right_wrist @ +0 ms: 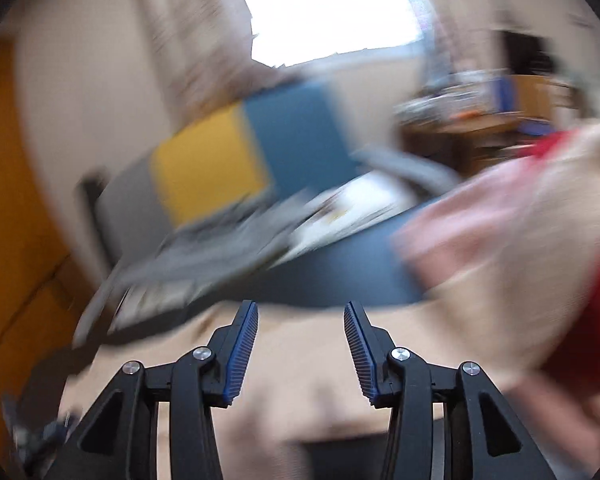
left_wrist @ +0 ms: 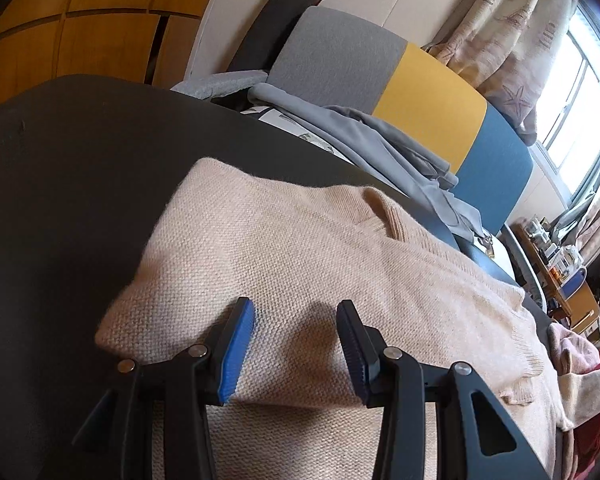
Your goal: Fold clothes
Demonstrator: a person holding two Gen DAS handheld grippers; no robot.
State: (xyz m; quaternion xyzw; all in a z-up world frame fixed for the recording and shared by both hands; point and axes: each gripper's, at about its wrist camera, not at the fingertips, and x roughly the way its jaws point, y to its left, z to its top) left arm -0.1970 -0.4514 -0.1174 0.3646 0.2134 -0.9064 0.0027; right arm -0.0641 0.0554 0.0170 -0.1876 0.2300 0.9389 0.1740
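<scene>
Beige knit covers most of the dark tabletop (left_wrist: pixel 60 168): a sweater (left_wrist: pixel 300 248) lies spread flat there, its collar toward the far edge. The left tongs (left_wrist: pixel 296 344) hover just over it, jaws apart, with only the knit below and nothing gripped. Beyond the tabletop, grey clothes (left_wrist: pixel 380 140) lie heaped against a headboard (left_wrist: pixel 428 104) of grey, yellow and blue panels. A patterned curtain (left_wrist: pixel 512 40) hangs beside a bright window (left_wrist: pixel 580 80), and a cluttered wooden shelf (left_wrist: pixel 572 280) stands at the far right. The right view is badly blurred. The right tongs (right_wrist: pixel 300 348) stand open and empty above the sweater's edge, while a heap of pink, cream and red clothes (right_wrist: pixel 520 240) crowds the right side near them.
</scene>
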